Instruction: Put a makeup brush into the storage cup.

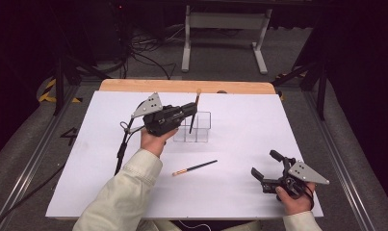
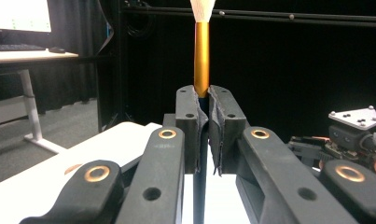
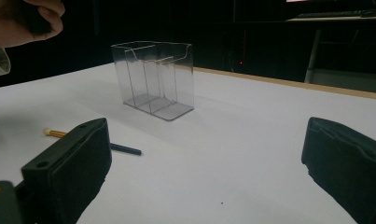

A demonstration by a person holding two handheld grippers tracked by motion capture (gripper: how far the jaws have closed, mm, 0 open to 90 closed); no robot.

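Left gripper (image 1: 187,111) is clamped on an upright makeup brush (image 1: 195,111), gold ferrule and pale bristle tip above the jaws, dark handle below, hanging over the clear divided holder (image 1: 197,127) at roughly 12 o'clock from table centre. In the left gripper view the brush (image 2: 202,60) sits squarely between the pads (image 2: 188,126), gripped just under the ferrule. Judged step in hand: lowering the handle into a compartment. To do it well, keep the shaft vertical, centre it over one cell clear of the partition walls, descend until the handle bottoms out, then release; the light holder may tip or slide if a wall is nudged. I cannot tell which compartment the tip is over. Left forearm, in a pale sleeve (image 1: 129,187), reaches forward from 6 o'clock, hand beneath the gripper, jaws level. Right gripper (image 1: 267,169) rests at about 4 o'clock, jaws spread wide and empty. A second brush (image 1: 195,168) lies flat on the white table (image 1: 249,120), near 6 o'clock of the holder.
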